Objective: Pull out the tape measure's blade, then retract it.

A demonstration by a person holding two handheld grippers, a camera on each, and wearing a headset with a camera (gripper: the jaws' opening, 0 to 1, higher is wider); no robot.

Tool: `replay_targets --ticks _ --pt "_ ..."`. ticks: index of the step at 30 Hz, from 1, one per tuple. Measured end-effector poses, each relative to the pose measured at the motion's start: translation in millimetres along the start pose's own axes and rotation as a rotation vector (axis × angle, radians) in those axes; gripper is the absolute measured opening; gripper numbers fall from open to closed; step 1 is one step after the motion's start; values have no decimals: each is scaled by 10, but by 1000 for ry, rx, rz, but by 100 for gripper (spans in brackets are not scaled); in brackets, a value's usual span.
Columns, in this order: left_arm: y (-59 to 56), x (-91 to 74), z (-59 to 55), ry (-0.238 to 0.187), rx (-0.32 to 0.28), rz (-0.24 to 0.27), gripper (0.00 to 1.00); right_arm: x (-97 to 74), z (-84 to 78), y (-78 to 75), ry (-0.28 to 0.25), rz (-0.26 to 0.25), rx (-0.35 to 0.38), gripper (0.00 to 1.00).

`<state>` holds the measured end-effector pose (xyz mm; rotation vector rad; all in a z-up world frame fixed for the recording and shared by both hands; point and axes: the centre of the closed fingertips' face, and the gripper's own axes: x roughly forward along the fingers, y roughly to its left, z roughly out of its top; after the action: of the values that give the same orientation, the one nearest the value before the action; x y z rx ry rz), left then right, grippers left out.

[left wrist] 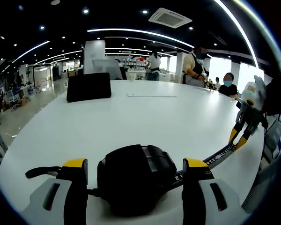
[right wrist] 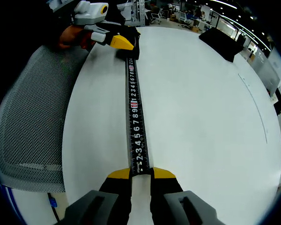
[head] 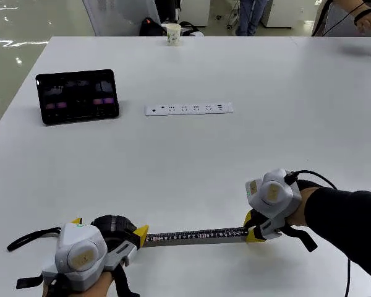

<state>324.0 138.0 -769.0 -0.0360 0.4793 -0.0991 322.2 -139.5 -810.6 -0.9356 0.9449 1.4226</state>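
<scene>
The black tape measure case point(head: 113, 230) sits on the white table near the front edge, clamped between the yellow-tipped jaws of my left gripper point(head: 108, 238). In the left gripper view the case point(left wrist: 135, 177) sits between the two fingers. The dark blade point(head: 195, 235) runs flat along the table to the right. My right gripper point(head: 252, 230) is shut on the blade's end. In the right gripper view the blade point(right wrist: 134, 122) stretches away from my right gripper point(right wrist: 141, 174) to the case point(right wrist: 128, 47), with printed numbers facing up.
A black tablet point(head: 77, 96) stands at the left of the table, a white power strip point(head: 188, 109) lies mid-table, and a paper cup point(head: 173, 34) sits at the far edge. People stand beyond the table. A grey mesh chair point(right wrist: 30, 122) is beside the front edge.
</scene>
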Motion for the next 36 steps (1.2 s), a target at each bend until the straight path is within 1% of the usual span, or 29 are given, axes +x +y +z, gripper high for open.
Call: replay_targets --ticks 2,5,6,7,8,12,14,15,16,17,19,21,25,27,28,32,36 --pt "-8 1 -12 8 -4 -1 78 7 6 3 12 -7 -12 11" --pt "-13 4 -21 19 -22 -1 73 13 6 -12 32 -15 14 11" --pt "-56 -1 -49 45 -53 -21 69 15 10 -9 37 -17 19 11" --pt "-1 1 -34 41 -44 9 67 15 11 -12 42 -18 24 11" --pt "-30 11 -23 40 -53 -3 67 13 9 -13 47 -18 28 11" --pt "-42 4 -28 45 -57 -1 68 17 10 -22 75 -15 40 11" --pt "-24 8 -29 46 -66 5 67 24 9 -31 91 -11 42 11" --pt "-4 5 -26 46 -89 15 66 24 6 -30 101 -6 34 11" --pt "20 3 -29 49 -96 20 63 26 1 -32 107 -3 25 11" --pt "11 9 -32 50 -93 8 63 28 5 -36 111 -2 22 11" --pt "6 8 -39 54 -87 6 63 18 1 -38 118 1 25 11" --pt "5 15 -41 68 -77 5 62 17 -6 -39 117 4 19 11" --pt "-3 15 -48 79 -50 3 62 12 -12 -52 96 -1 30 11" --pt "0 21 -64 86 -24 2 61 13 -4 -54 80 -4 40 11" --pt "-2 27 -63 84 -21 0 61 13 -3 -51 73 -7 63 11" --pt "1 29 -66 87 -20 -1 61 25 2 -42 78 -16 44 11" --pt "-3 27 -73 85 -13 -1 61 26 5 -42 73 -30 58 11"
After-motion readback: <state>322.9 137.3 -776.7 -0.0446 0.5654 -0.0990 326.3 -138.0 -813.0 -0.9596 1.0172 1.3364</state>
